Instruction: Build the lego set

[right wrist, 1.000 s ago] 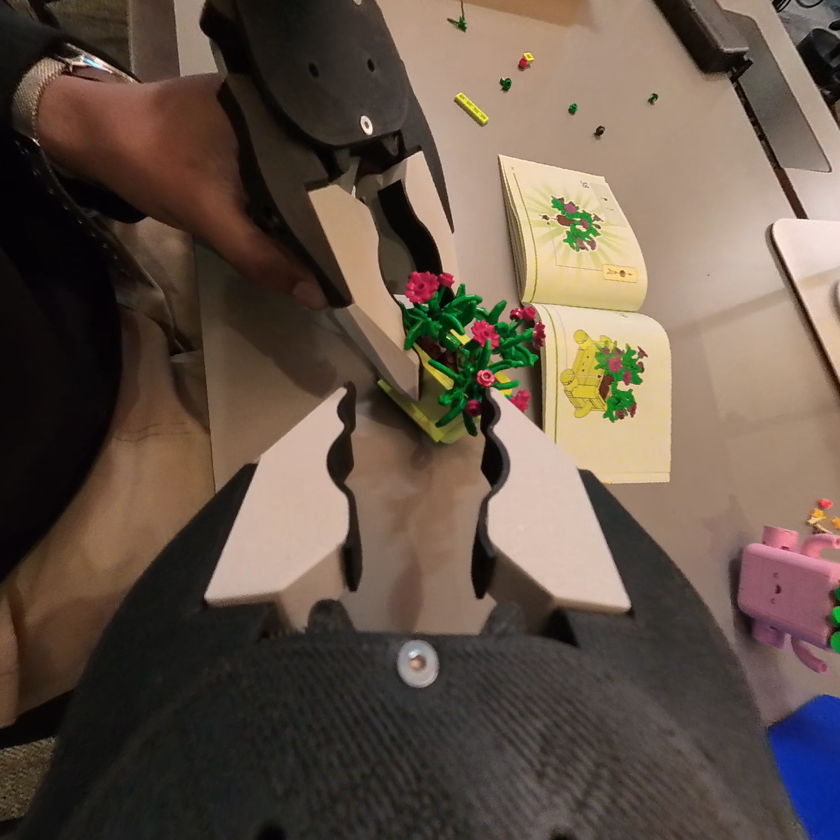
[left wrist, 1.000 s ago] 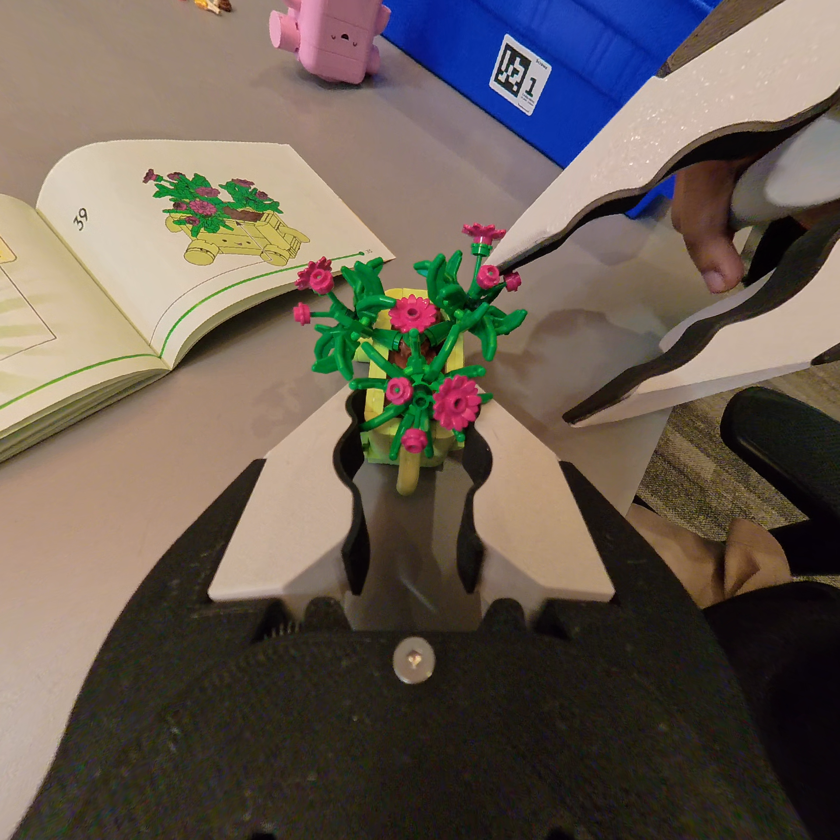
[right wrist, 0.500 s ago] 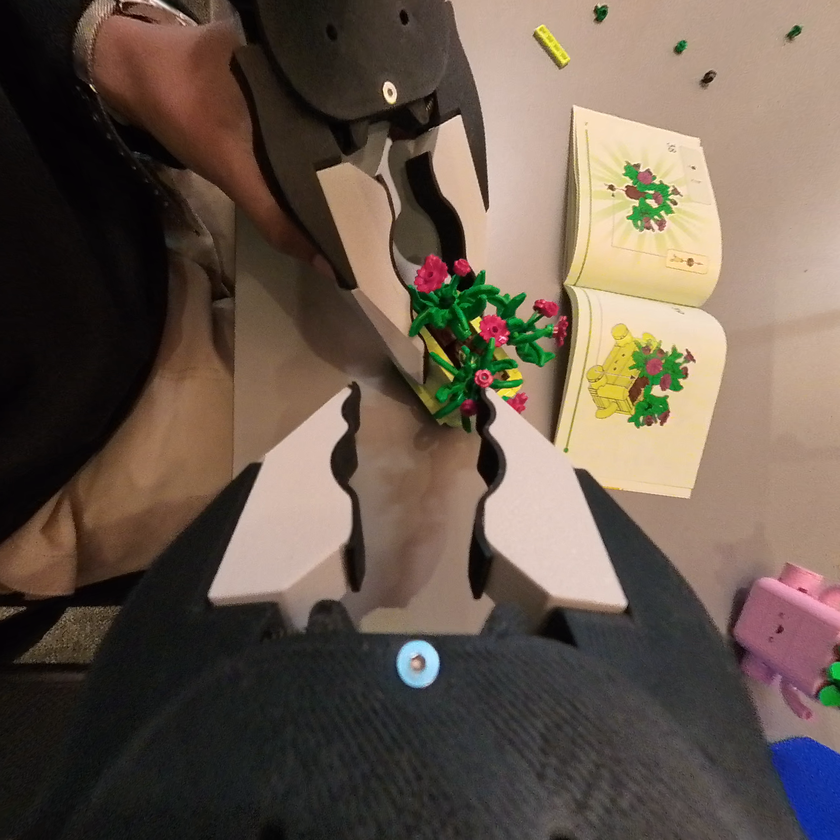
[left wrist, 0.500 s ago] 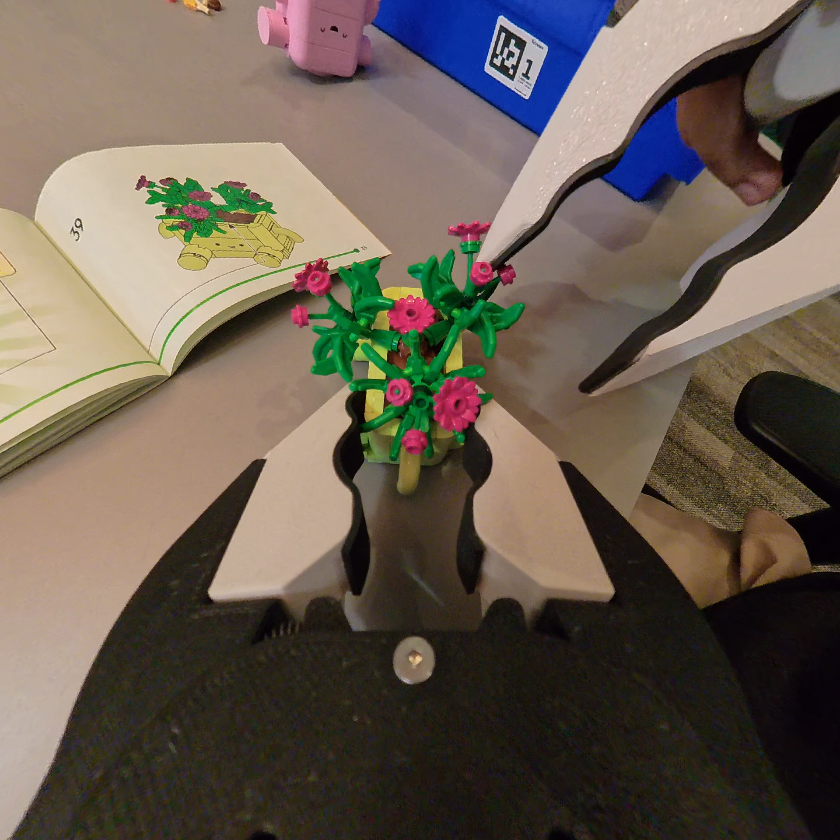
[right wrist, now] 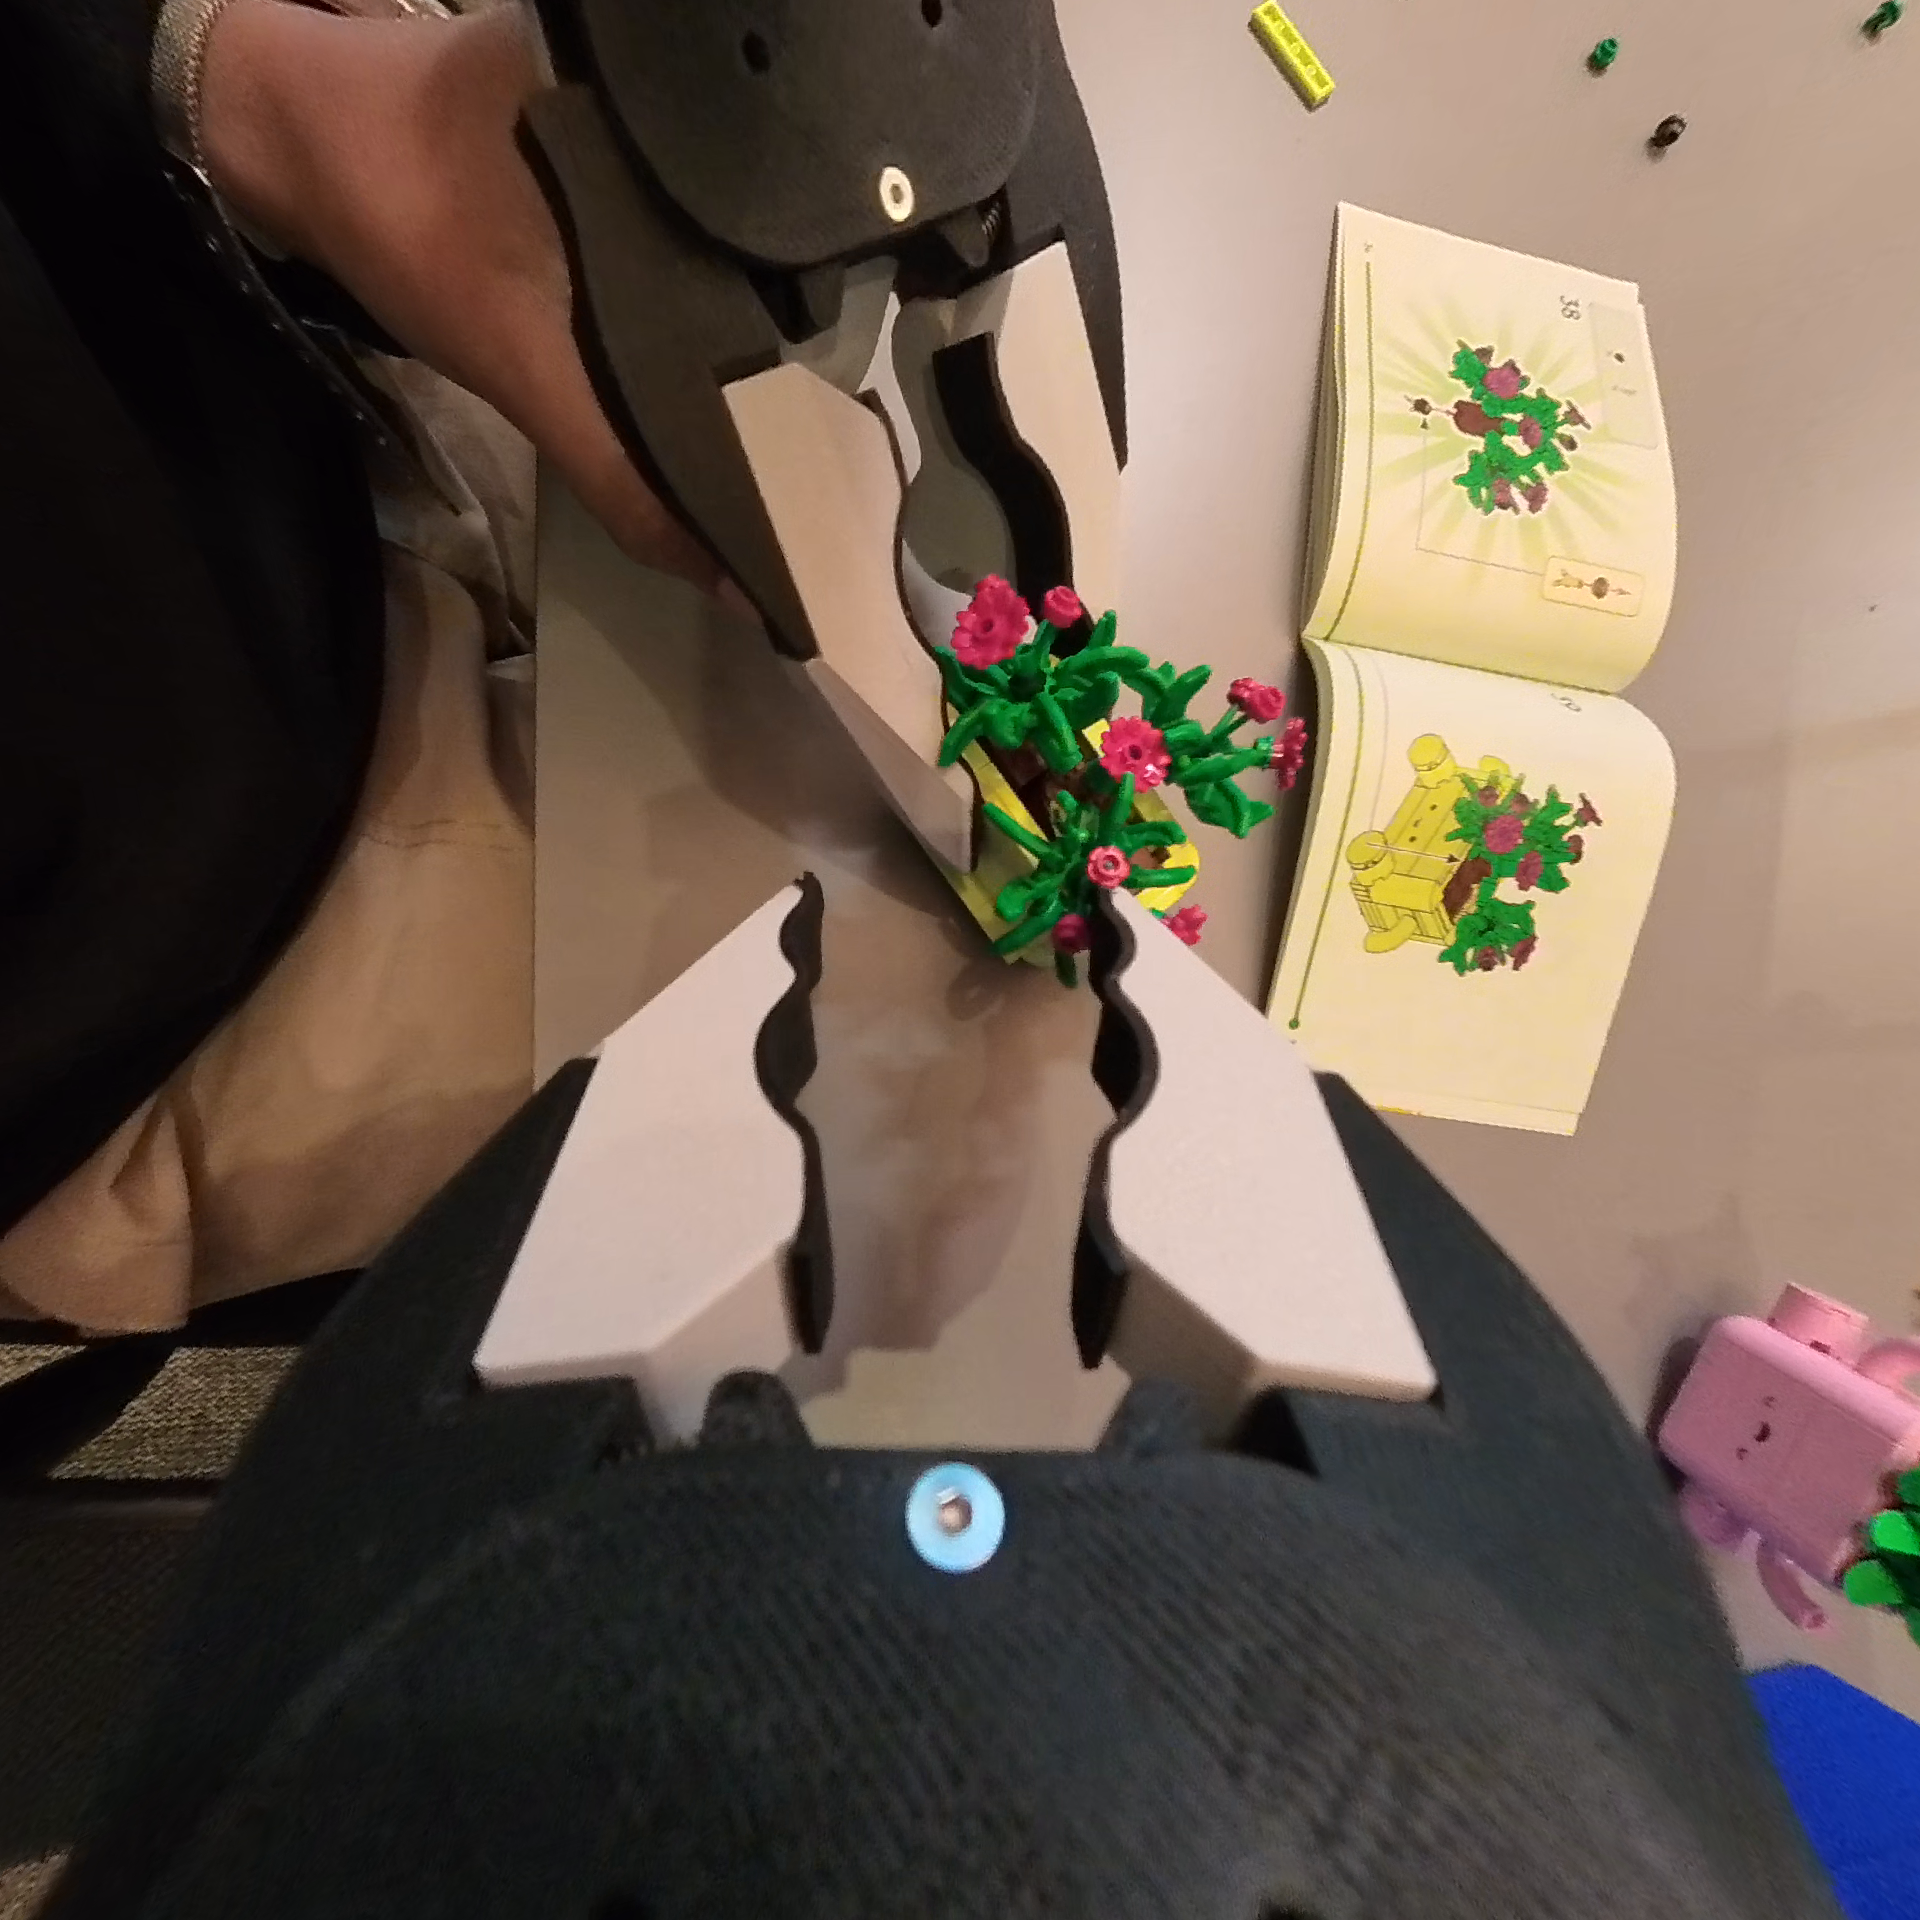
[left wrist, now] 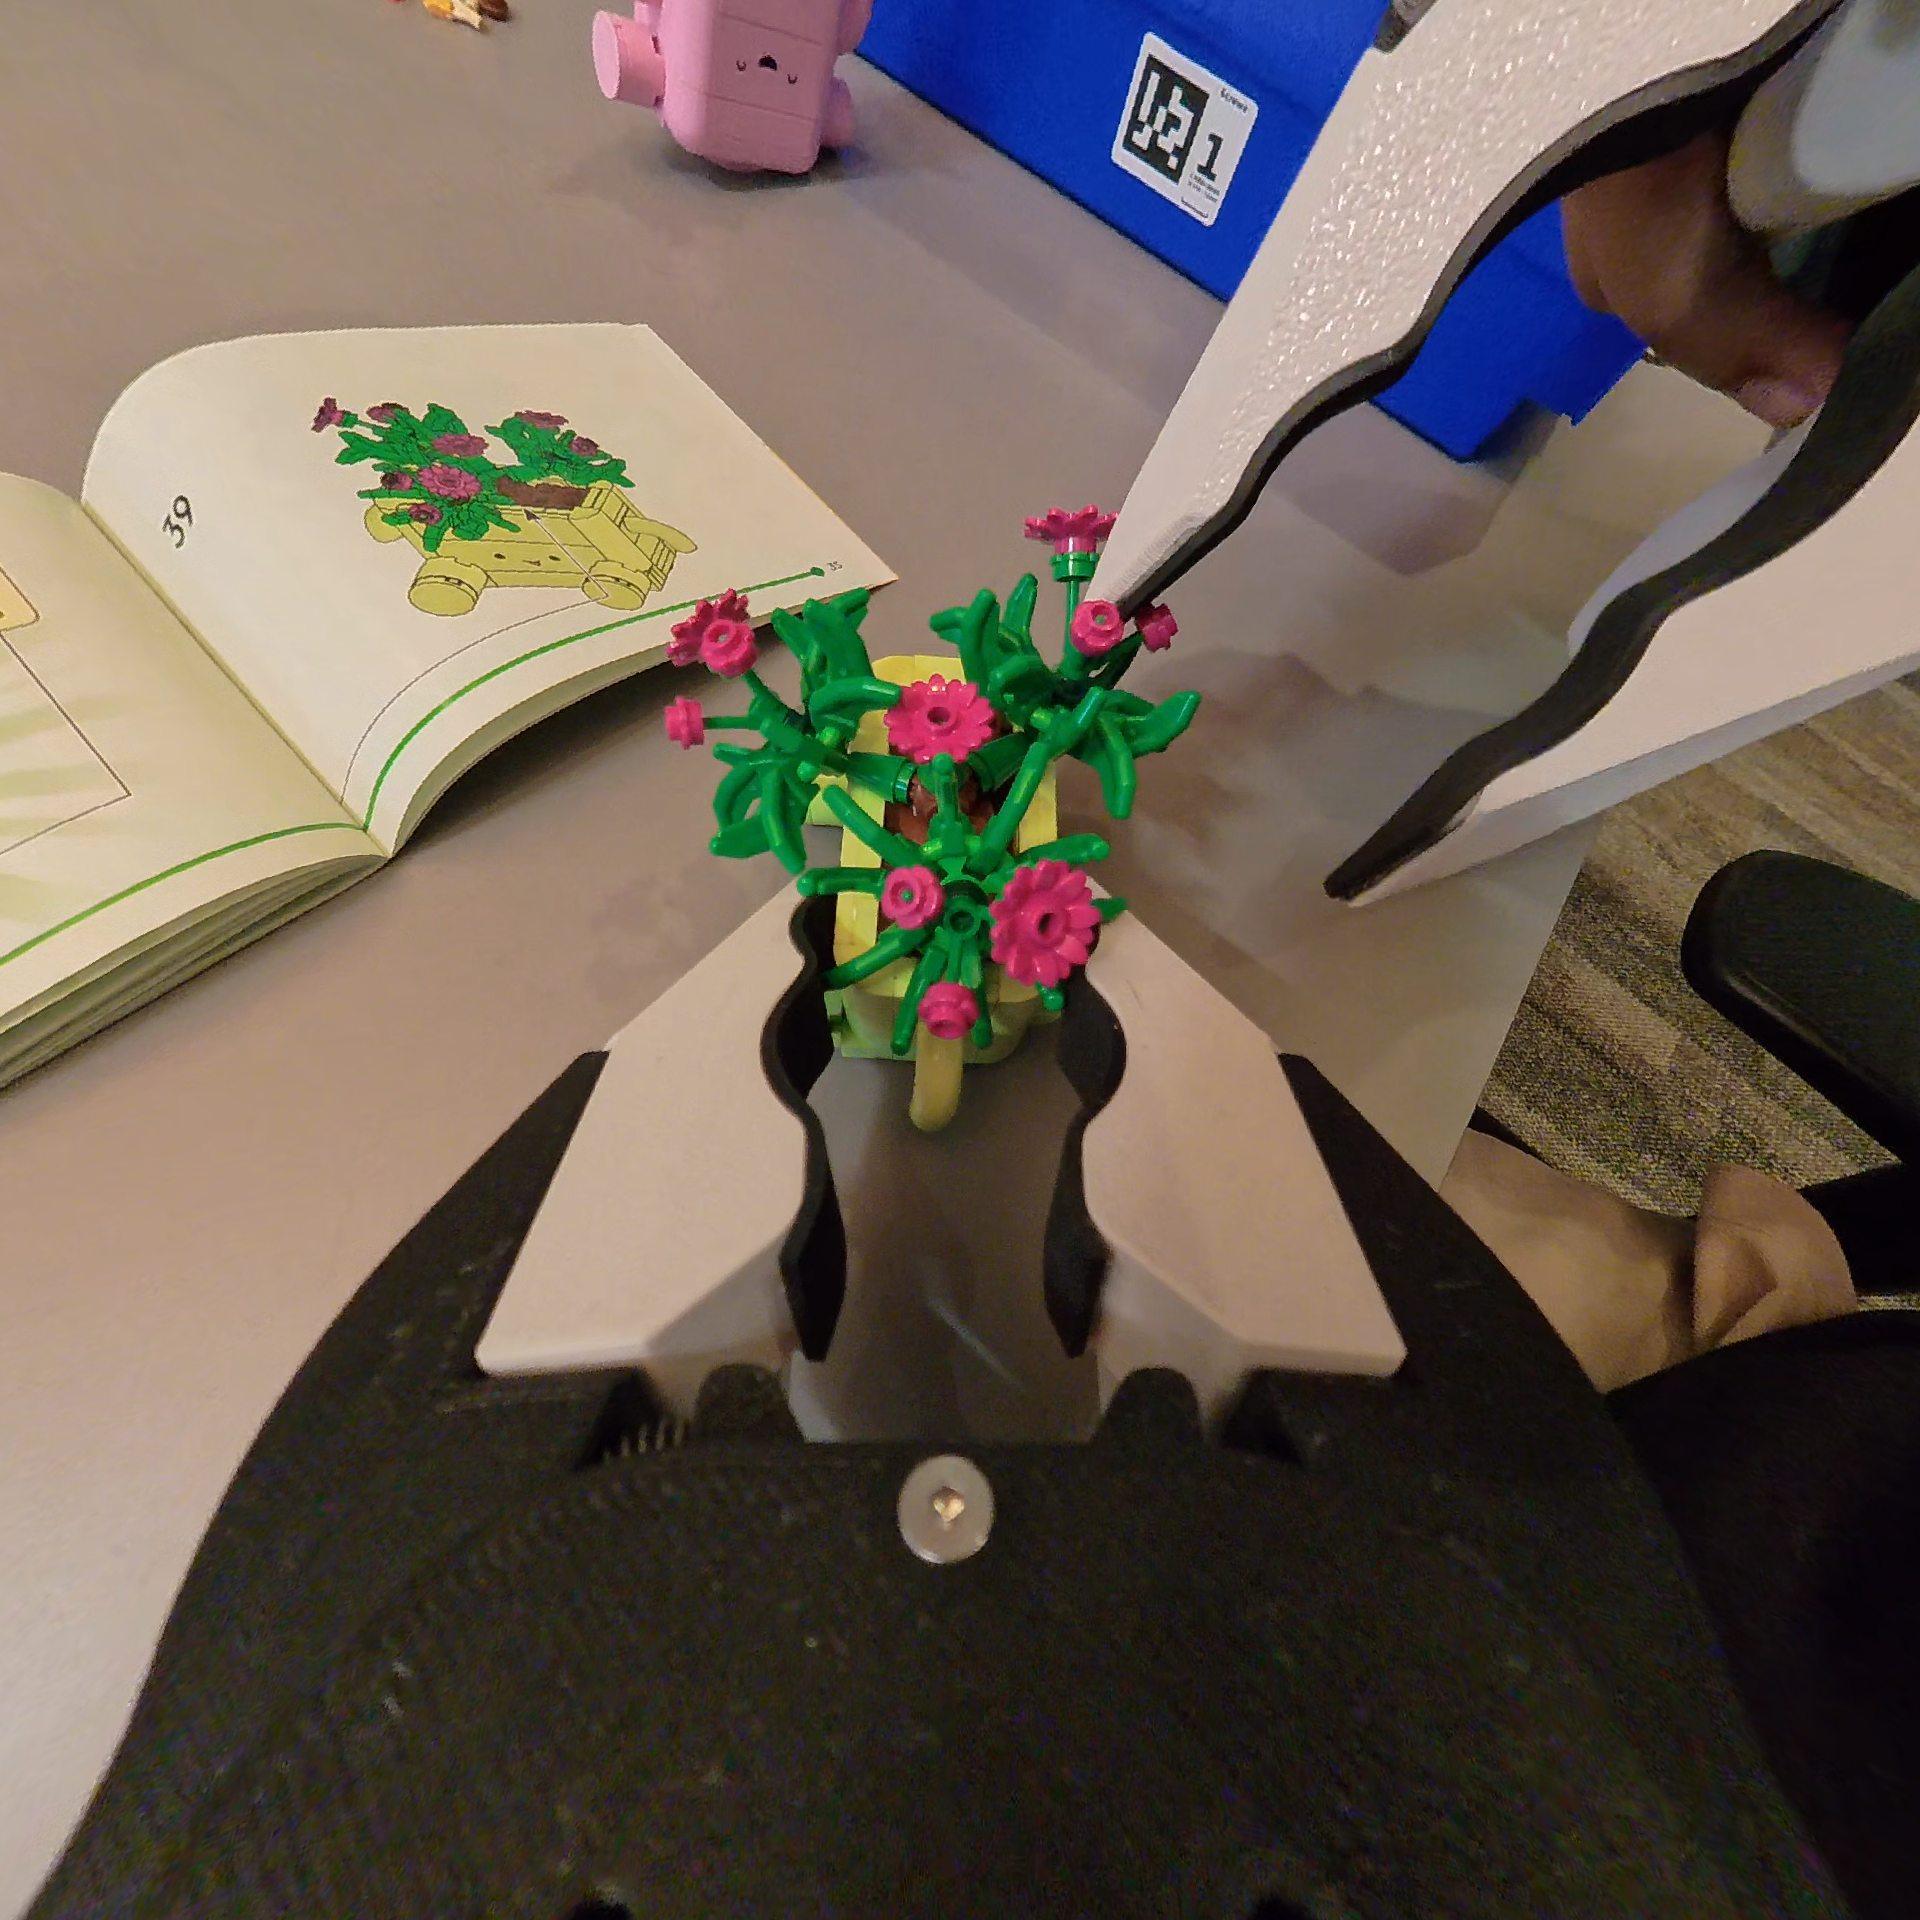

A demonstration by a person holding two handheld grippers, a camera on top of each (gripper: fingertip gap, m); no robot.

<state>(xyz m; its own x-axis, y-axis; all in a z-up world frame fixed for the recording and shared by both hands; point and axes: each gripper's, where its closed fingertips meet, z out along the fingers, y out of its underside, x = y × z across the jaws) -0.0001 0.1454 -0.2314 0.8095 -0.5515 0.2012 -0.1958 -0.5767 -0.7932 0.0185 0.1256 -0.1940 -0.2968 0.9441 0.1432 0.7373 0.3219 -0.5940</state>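
On the grey tabletop (left wrist: 260, 1195), right of the open booklet (left wrist: 416, 582), the left tool (left wrist: 940, 966) clamps the yellow flower cart (left wrist: 940, 831). The right tool (right wrist: 956, 904) hangs spread, one fingertip among blossoms; a nudge could snap stems off.

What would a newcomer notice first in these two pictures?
First, the lego flower planter: pink blooms and green leaves in a yellow box near the table's edge, its near end between the fingers of the left tongs. The open right tongs come from the right, one fingertip at a small pink bloom. Left of the planter lies the open instruction booklet.
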